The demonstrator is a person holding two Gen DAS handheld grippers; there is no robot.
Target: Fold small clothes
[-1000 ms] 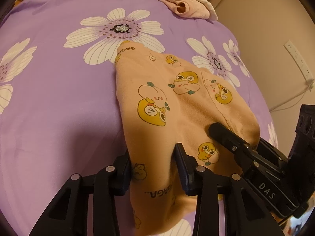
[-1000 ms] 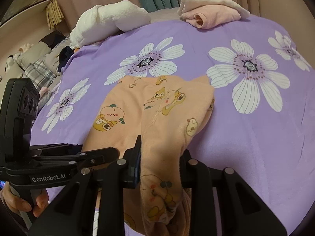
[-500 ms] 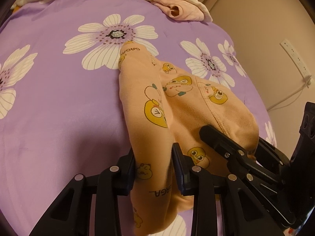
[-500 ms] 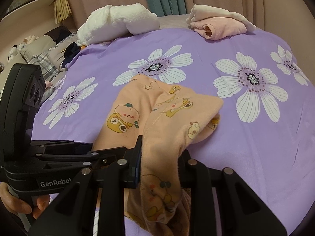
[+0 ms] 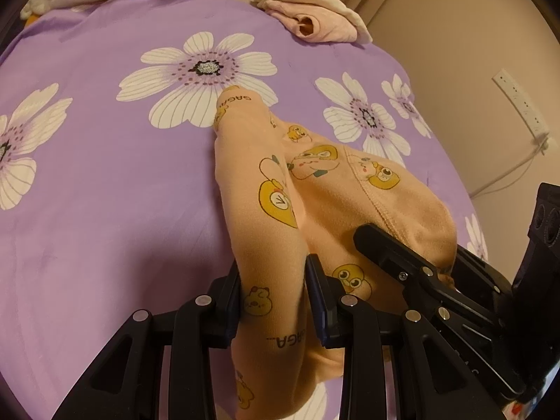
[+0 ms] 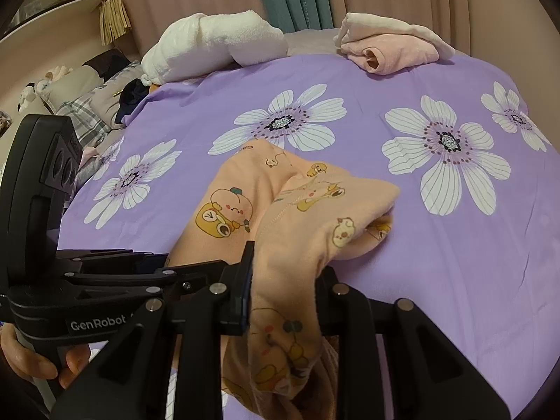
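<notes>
A small peach garment (image 5: 336, 196) printed with yellow cartoon animals lies partly on the purple flowered bedspread (image 5: 105, 182). My left gripper (image 5: 274, 280) is shut on its near left edge and holds that edge lifted. My right gripper (image 6: 285, 273) is shut on the garment's (image 6: 308, 210) near right edge, also lifted. The two grippers stand close side by side; the right one (image 5: 420, 276) shows at the right of the left wrist view, the left one (image 6: 140, 269) at the left of the right wrist view. The garment's far end rests on the bed.
A folded pink garment (image 6: 392, 49) lies at the bed's far edge, also in the left wrist view (image 5: 311, 21). A white fluffy bundle (image 6: 213, 45) lies beside it. Pillows and dark items (image 6: 98, 105) lie far left. A wall with a power strip (image 5: 518, 105) is right.
Both grippers have lifted the near edge and carried it forward. The garment bunches up and its far part looks shorter on the bed.
</notes>
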